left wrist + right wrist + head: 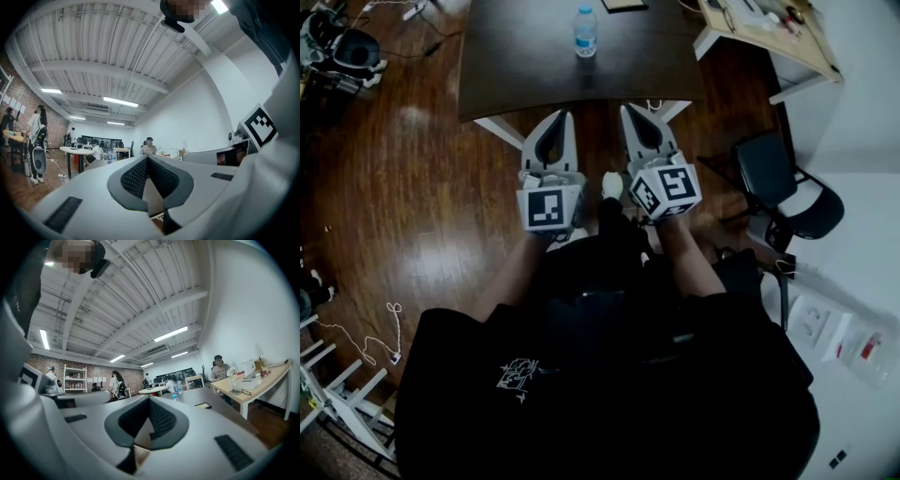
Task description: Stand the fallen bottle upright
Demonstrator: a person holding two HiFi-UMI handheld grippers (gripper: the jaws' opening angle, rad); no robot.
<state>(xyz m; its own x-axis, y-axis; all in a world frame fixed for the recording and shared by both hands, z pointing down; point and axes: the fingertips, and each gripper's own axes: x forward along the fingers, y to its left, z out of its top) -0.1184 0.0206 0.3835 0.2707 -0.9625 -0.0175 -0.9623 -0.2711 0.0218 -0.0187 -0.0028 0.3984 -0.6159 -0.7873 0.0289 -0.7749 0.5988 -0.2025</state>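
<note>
Our bottle [585, 33] stands upright on the table [525, 66].
It is well back from the near edge; left claw [567, 115] and right claw [627, 109] hover short of that edge, clenched, empty.

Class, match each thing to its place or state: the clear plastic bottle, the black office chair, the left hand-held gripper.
Things: 1 clear plastic bottle with blue cap; 2 black office chair; 3 left hand-held gripper.
States: A jaws together, nothing between; B upright on the dark rectangular table; C to the right of the table, not on it.
Pairs: 1-B; 2-C; 3-A.
</note>
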